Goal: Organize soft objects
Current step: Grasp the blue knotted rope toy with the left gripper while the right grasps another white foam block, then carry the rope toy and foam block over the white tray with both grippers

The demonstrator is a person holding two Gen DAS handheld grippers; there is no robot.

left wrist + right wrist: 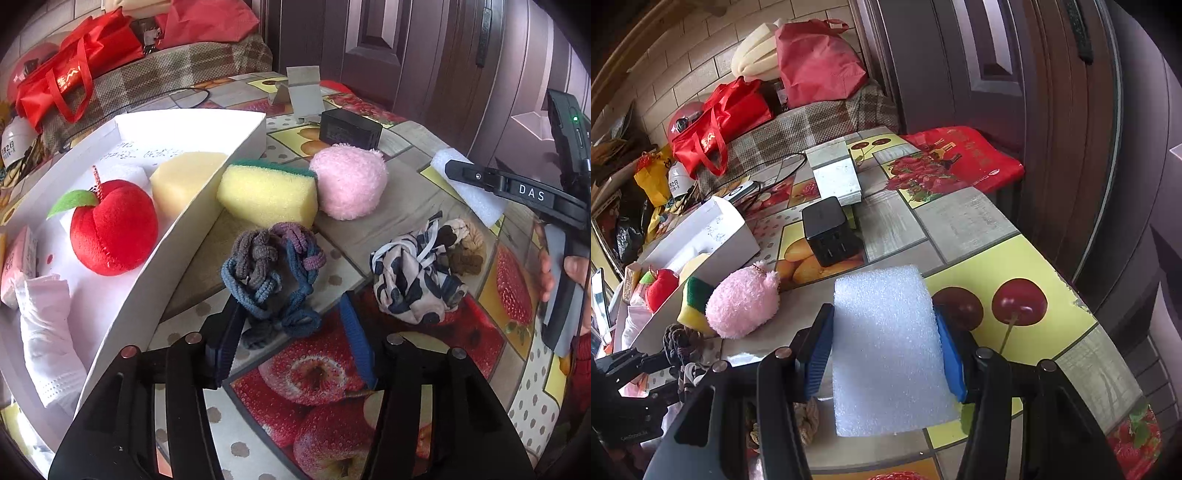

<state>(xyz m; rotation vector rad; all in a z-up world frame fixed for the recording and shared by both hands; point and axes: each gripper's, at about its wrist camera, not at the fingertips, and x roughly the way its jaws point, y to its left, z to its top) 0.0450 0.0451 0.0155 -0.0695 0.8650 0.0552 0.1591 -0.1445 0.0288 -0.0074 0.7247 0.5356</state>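
On my left wrist feed, the left claw (pixel 291 332) stands wide apart with nothing clamped; the tangle of hair ties (pixel 271 273) lies on the tabletop (pixel 406 206) between and just past its blue pads (pixel 356 339), reaching up toward 12 o'clock. I cannot tell whether the left pad touches the ties.

At 2 o'clock from that tangle sits a black-and-white patterned scrunchie (pixel 413 277) with a brown hair tie (pixel 465 254) just beside it. At 12 o'clock, the yellow sponge with a green top (pixel 267 194) leans against the wall of the white box (pixel 177 251), touching the pink plush (pixel 349 181) on its right. Inside the box, at 10 o'clock, I see a red plush apple (pixel 112 227), a pale yellow foam piece (pixel 181 182) and a white cloth (pixel 48 332). A black charger block (pixel 349 129) stands behind the pink plush.

On my right wrist feed, the right claw (pixel 884 350) has closed on the white foam block (pixel 886 347), both blue pads (pixel 947 360) pressed to its sides. The block points to 12 o'clock, over the fruit-print cloth near the 2 printed cherries (pixel 1019 302). The pink plush sits at 10 o'clock from it, well apart.
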